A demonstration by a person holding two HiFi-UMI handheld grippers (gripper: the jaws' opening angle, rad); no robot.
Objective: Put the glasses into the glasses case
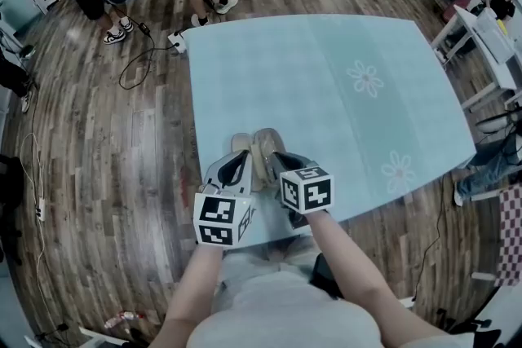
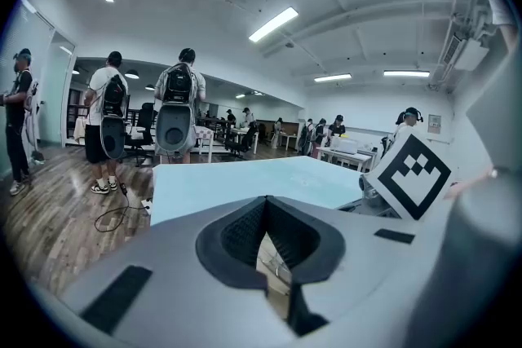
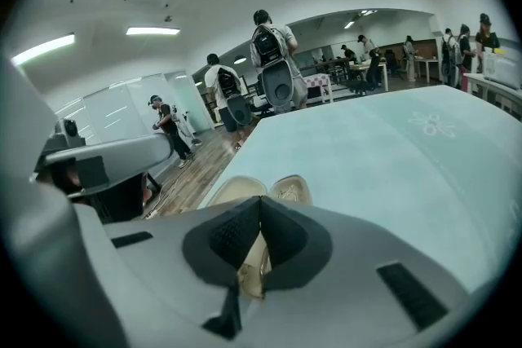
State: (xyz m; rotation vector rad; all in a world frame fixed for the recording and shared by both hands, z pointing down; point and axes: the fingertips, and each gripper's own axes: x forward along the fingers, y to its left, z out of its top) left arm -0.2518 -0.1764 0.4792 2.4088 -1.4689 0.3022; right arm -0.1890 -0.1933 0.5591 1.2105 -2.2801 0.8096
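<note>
A: Two of them working?

B: Yes. Left hand-held gripper [image 1: 236, 161] and right hand-held gripper [image 1: 274, 160] sit side by side, forearms stretched forward, both tipped downward. Each has its jaws closed tip to tip, pinching nothing.

A: And the case?

B: One glasses case [image 1: 254, 144], open, lies just ahead of both tips. I can't make out the glasses clearly.

A: Room?

B: The desk [image 1: 351, 126] edge runs just left of the left one, with bare surface ahead and rightward.

two claws, left claw [image 1: 236, 169] and right claw [image 1: 276, 162], one glasses case [image 1: 254, 144], one table [image 1: 326, 77].
</note>
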